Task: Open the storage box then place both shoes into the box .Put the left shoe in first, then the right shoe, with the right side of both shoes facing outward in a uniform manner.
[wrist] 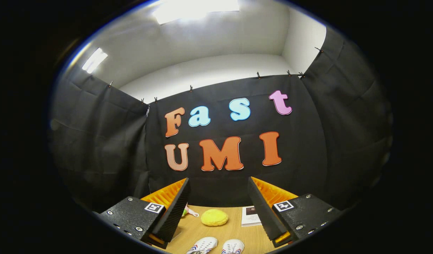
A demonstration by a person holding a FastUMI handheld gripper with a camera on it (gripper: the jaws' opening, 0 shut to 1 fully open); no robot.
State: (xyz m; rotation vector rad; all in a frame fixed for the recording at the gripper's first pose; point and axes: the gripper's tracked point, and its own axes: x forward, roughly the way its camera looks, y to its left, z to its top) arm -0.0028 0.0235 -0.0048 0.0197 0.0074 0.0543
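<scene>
While its two fingers stand wide apart with nothing between them, the gripper (219, 206) is raised above the table (234, 231) and points toward the booth's black cloth wall (308, 158). Each finger is a wedge-shaped pad with a finely ribbed inner face, mounted on a dark, grainy block studded with small screws; one square printed marker sits on top of each block, two in all.

Below and between the fingers, on the smooth light wood of the table, lie two white shoes side by side: the left-hand shoe (203, 245) and the right-hand shoe (233, 246). Both are low sneakers with laces, and striped red and blue trim shows on their sides. They are just apart from each other, toes pointing away from the gripper.

Beyond the shoes, farther along the table and still between the fingers, rests one soft, rounded yellow object (214, 217) with a fuzzy surface. Beside it, close to the right finger, lies one flat white printed sheet (251, 216). Near the left finger a small pink and green item (190, 211) peeks out, partly hidden by that finger; what it is cannot be told.

The cloth wall hangs in folds, clipped along its top edge beneath a white ceiling (209, 38) with two bright light panels.
</scene>
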